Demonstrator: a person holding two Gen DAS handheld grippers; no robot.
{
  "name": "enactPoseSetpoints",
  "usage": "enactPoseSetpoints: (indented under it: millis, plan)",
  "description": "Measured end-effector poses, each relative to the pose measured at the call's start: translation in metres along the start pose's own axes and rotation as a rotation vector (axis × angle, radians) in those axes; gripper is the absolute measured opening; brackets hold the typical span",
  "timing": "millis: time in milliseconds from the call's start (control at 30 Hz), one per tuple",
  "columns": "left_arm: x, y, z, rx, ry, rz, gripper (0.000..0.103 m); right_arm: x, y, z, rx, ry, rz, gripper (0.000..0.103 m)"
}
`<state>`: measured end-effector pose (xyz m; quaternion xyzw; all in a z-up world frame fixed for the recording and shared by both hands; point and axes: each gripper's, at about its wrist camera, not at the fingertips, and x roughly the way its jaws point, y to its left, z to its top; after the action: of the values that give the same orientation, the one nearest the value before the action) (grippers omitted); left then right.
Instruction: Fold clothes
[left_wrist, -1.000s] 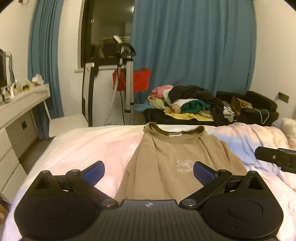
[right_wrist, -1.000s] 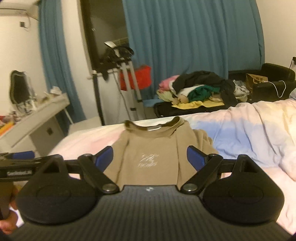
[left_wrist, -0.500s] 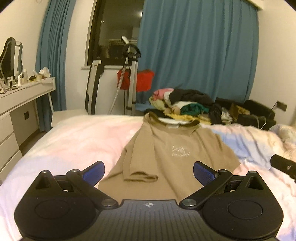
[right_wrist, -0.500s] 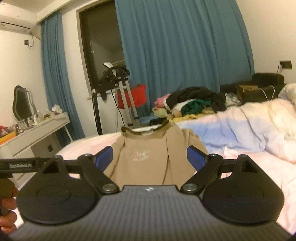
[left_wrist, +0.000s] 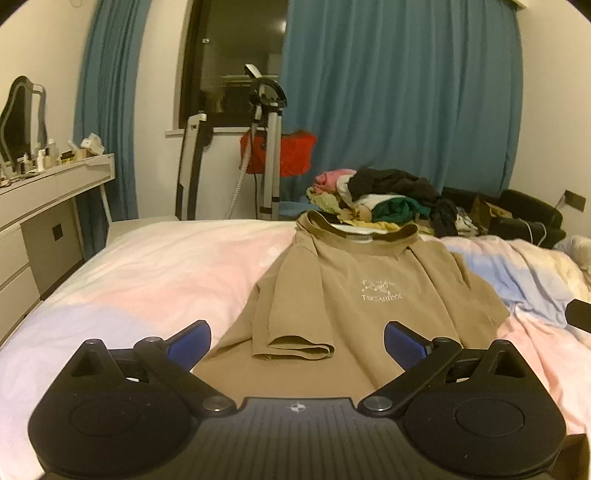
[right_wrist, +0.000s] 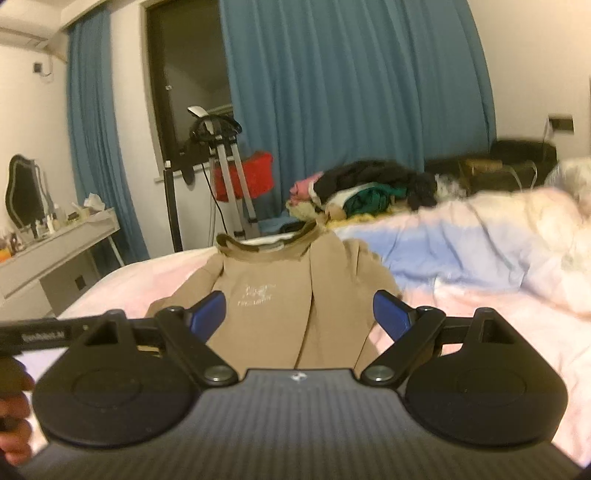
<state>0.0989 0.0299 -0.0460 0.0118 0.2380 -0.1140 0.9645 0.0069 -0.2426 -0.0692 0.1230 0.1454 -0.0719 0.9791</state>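
A tan t-shirt (left_wrist: 369, 295) with a white chest logo lies flat on the bed, collar at the far end, both sleeves folded inward over the body. It also shows in the right wrist view (right_wrist: 280, 295). My left gripper (left_wrist: 297, 345) is open and empty, low over the shirt's near hem. My right gripper (right_wrist: 299, 314) is open and empty, low over the shirt's right side. The left gripper's side shows at the left edge of the right wrist view (right_wrist: 40, 332).
The bed (left_wrist: 147, 266) has a pink and blue duvet. A pile of clothes (left_wrist: 373, 199) lies beyond the far edge. A garment steamer stand (left_wrist: 267, 147) and a white dresser (left_wrist: 48, 199) stand to the left. Blue curtains cover the back wall.
Both grippers have dropped lower and tilted up toward level, nearer to the near end of the shirt. The shirt has not moved. Both jaws stay open.
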Motion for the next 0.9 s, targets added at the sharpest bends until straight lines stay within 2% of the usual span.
enactPoseSetpoints:
  millis: [100,300,400,533,633,800,833,900]
  plan:
    - [0.023,0.001,-0.002,0.022,0.032,0.018,0.098,0.012,-0.008,-0.005,0.054,0.029,-0.002,0.088]
    - [0.079,0.026,0.005,-0.065,0.066,0.005,0.090,0.041,-0.024,-0.016,0.123,0.080,-0.028,0.088]
    - [0.100,0.029,0.005,-0.091,0.062,-0.020,0.078,0.054,-0.033,-0.022,0.165,0.111,-0.037,0.088]
    - [0.121,0.017,-0.002,-0.033,0.082,-0.041,0.071,0.068,-0.038,-0.028,0.206,0.142,-0.035,0.088]
    - [0.135,0.009,-0.007,0.000,0.093,-0.052,0.071,0.077,-0.042,-0.033,0.221,0.165,-0.022,0.088]
    - [0.143,0.022,-0.013,-0.061,0.067,-0.022,0.072,0.089,-0.045,-0.043,0.251,0.211,-0.019,0.088]
    - [0.144,0.024,-0.014,-0.073,0.061,-0.016,0.070,0.090,-0.046,-0.043,0.263,0.215,-0.015,0.088]
    - [0.145,0.024,-0.014,-0.066,0.049,-0.015,0.061,0.091,-0.047,-0.044,0.279,0.220,-0.006,0.088]
